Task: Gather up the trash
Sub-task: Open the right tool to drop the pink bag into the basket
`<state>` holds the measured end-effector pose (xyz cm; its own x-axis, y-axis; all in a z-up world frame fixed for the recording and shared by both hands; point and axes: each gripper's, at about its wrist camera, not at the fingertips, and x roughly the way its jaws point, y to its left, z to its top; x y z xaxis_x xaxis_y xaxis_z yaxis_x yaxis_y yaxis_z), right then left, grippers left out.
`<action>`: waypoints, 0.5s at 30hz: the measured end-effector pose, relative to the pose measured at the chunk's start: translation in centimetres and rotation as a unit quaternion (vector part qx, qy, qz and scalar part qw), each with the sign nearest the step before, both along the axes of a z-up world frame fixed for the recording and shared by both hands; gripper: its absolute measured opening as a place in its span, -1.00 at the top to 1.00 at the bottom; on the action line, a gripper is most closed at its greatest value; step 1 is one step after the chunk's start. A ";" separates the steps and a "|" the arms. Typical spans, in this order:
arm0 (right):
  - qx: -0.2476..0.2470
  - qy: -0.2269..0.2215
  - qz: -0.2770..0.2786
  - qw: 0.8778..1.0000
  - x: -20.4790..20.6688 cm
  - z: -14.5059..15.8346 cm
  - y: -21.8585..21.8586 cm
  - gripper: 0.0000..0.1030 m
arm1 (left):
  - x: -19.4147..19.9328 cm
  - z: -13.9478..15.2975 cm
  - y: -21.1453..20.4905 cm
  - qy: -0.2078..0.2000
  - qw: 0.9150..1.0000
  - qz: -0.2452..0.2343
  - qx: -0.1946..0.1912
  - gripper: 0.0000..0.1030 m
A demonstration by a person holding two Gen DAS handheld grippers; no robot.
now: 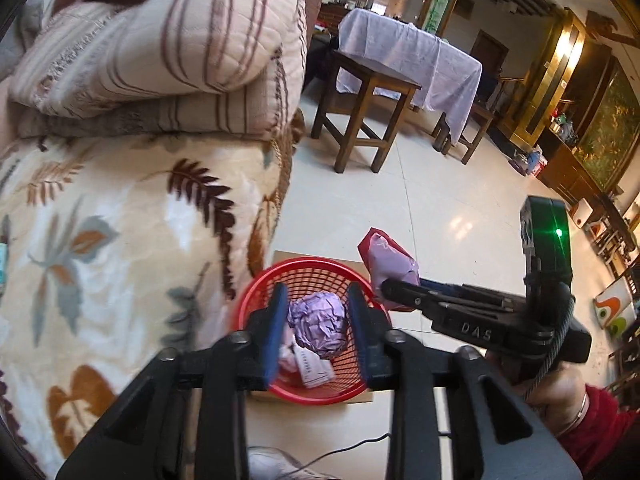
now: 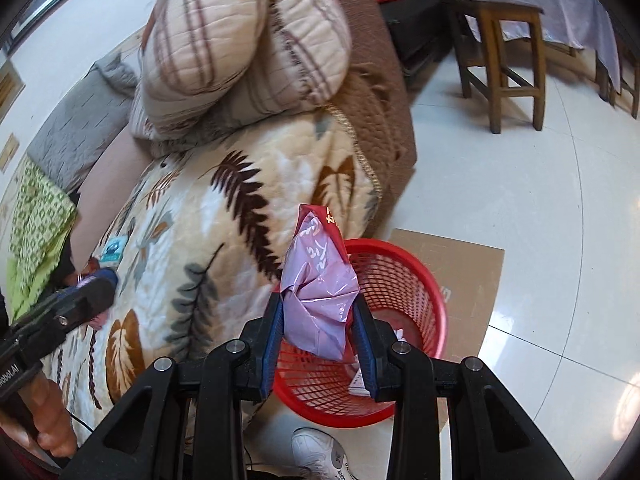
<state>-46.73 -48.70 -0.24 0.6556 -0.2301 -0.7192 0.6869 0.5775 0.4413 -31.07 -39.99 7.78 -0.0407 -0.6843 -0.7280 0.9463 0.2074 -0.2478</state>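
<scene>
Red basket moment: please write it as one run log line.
left gripper: holds purple paper ball over red basket | right gripper: holds pink bag above basket rim | both not yet dropped

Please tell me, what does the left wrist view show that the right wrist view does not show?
Only the left wrist view shows the crumpled purple paper ball held in the left hand-held gripper over the red basket, and the dark cabinet along the wall. Only the right wrist view shows the white shoe and the green patterned cloth. Both show the pink bag clamped by the right hand-held gripper, the basket, the leaf-print blanket and the wooden stool.
</scene>
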 end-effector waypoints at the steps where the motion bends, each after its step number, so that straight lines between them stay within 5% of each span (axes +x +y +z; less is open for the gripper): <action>1: 0.001 -0.001 -0.003 1.000 -0.1 -0.1 -0.2 0.29 | 0.1 -0.1 -0.3 0.007 1.000 0.009 0.001 -0.13; 9: 0.017 0.003 -0.004 1.000 0.1 -2.1 -0.9 0.21 | 1.5 0.7 0.9 0.009 0.999 0.038 -0.008 -0.18; 15: 0.009 0.047 -0.001 0.999 1.7 -3.2 -0.6 -0.05 | 3.2 1.4 3.5 0.004 0.998 0.064 -0.014 -0.18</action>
